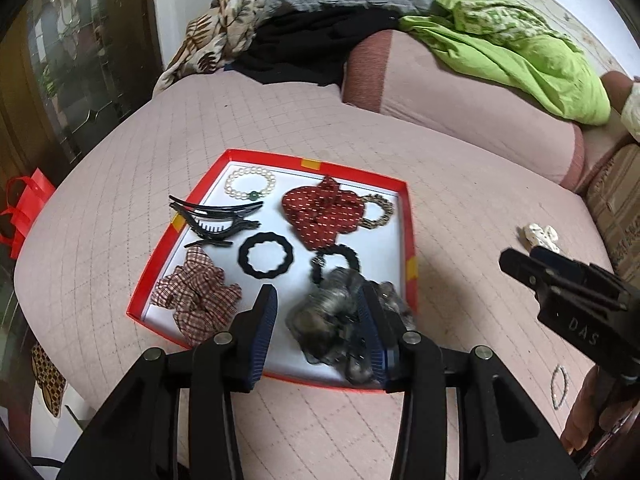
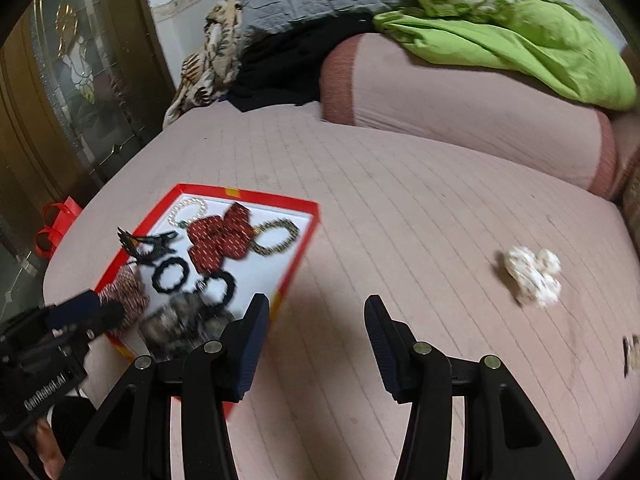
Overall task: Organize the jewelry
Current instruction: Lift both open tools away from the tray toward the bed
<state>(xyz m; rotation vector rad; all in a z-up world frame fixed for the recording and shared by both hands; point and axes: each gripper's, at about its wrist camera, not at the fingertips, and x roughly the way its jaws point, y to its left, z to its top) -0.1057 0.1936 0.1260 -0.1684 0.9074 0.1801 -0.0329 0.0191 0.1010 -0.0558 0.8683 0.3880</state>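
Hovering over the red tray (image 1: 408, 216) with both grippers empty and parted, we see the grey fuzzy scrunchie (image 1: 340, 316) lying inside it, while the white scrunchie (image 2: 532, 276) waits on the bed beyond the right gripper (image 2: 316, 344).

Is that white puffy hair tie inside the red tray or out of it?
Out. The white scrunchie lies on the pink bed cover, well apart from the red tray.

The grey furry scrunchie (image 1: 344, 320) smears with blur, its right part hidden behind a gripper finger (image 1: 374, 332). At the far right edge, a small dark-and-pale item (image 2: 631, 354) is cut off and too blurred to name. The thin beaded ring (image 1: 559, 386) is partly hidden.
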